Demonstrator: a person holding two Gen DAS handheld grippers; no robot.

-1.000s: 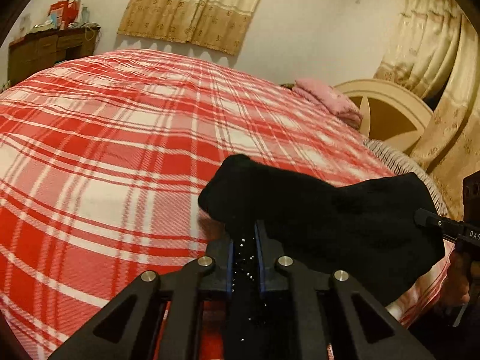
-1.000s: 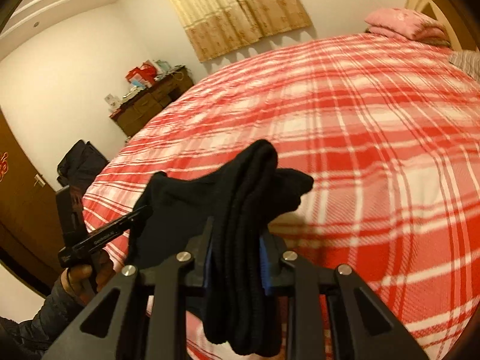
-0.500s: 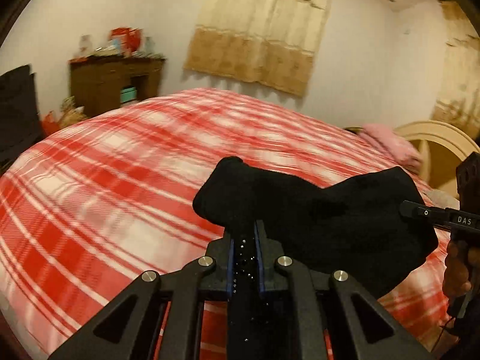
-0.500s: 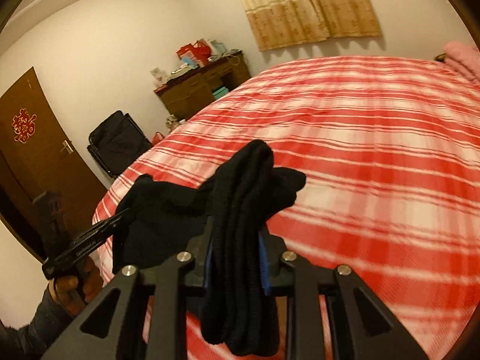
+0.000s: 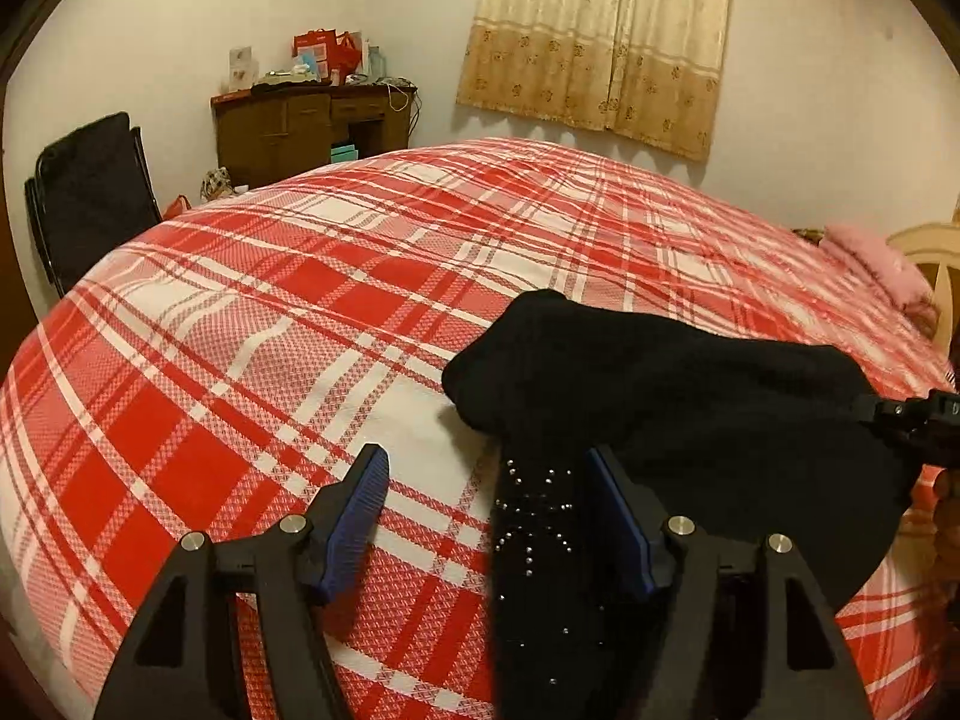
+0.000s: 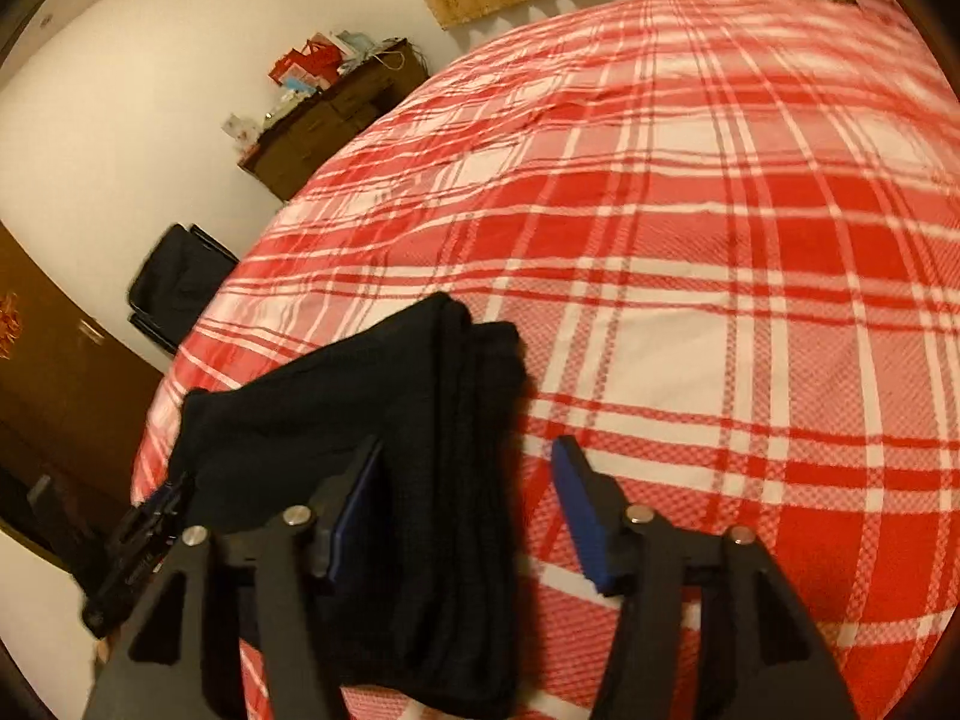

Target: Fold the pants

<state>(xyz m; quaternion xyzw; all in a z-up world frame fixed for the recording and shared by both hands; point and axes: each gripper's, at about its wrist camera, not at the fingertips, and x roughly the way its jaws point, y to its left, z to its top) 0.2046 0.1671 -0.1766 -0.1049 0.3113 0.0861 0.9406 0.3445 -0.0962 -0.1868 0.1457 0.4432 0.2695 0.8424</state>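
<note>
The black pants [image 5: 678, 396] lie folded in a bundle on the red plaid bed [image 5: 288, 324]; small studs show on the fabric near me. My left gripper [image 5: 489, 471] is open, and the pants' near edge lies between its jaws against the right finger. In the right wrist view the pants [image 6: 372, 408] lie as a thick folded stack. My right gripper [image 6: 471, 462] is open, with the stack against its left finger [image 6: 354, 498]. The other gripper shows at the pants' far edge in each view.
A wooden dresser [image 5: 306, 126] with clutter stands against the far wall. A black chair [image 5: 90, 192] stands beside the bed's corner. A pink pillow [image 5: 870, 252] and cream headboard lie at the right. A brown door [image 6: 36, 384] is at the left.
Both grippers have opened and let go of the pants, which now rest on the bed. Both views have swung towards the dresser side.
</note>
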